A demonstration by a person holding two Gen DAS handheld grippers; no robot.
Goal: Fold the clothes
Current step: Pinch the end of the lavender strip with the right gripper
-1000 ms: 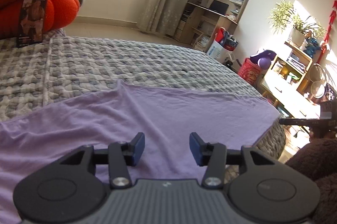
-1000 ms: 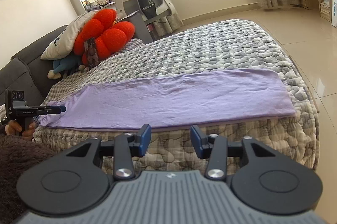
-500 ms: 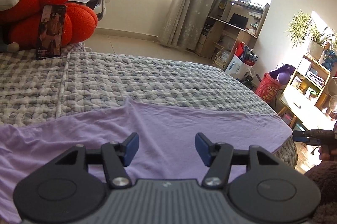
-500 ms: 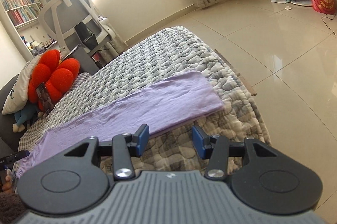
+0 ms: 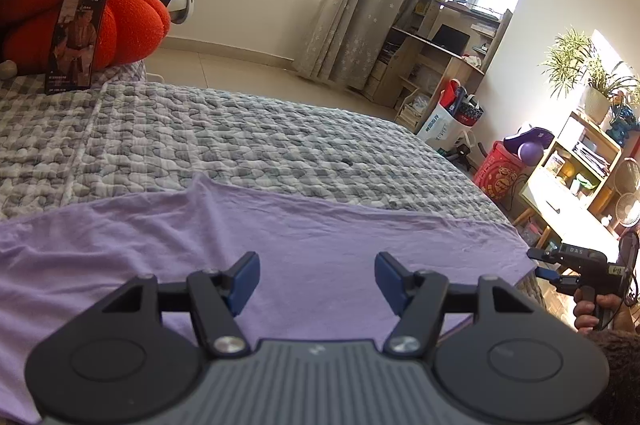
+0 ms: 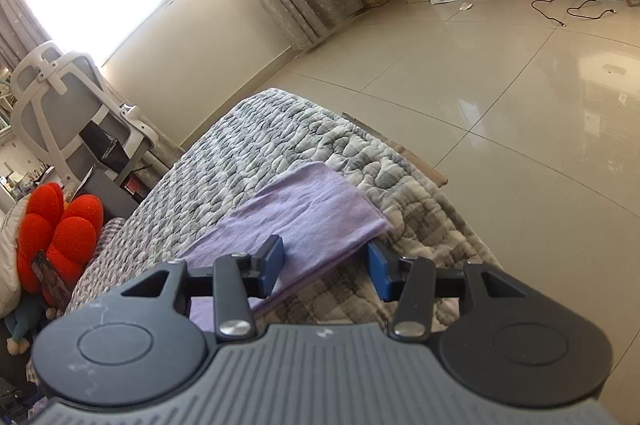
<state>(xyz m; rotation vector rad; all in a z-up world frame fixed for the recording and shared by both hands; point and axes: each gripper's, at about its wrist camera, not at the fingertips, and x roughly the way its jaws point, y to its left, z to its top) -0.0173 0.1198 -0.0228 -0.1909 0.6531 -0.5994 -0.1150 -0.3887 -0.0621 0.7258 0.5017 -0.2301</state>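
My left gripper (image 5: 316,279) hangs just above the lilac garment (image 5: 312,237), its jaws opening with nothing between the blue pads (image 5: 244,275). The cloth lies flat across the grey checked quilt (image 5: 240,145). At the far right edge I see my right gripper (image 5: 538,263) beside the garment's corner, a hand (image 5: 596,309) around its handle. A phone (image 5: 76,41) leans upright against the red flower cushion (image 5: 124,5).

Left gripper (image 5: 316,279) jaws opening, empty; right gripper (image 6: 325,267) parted, empty.
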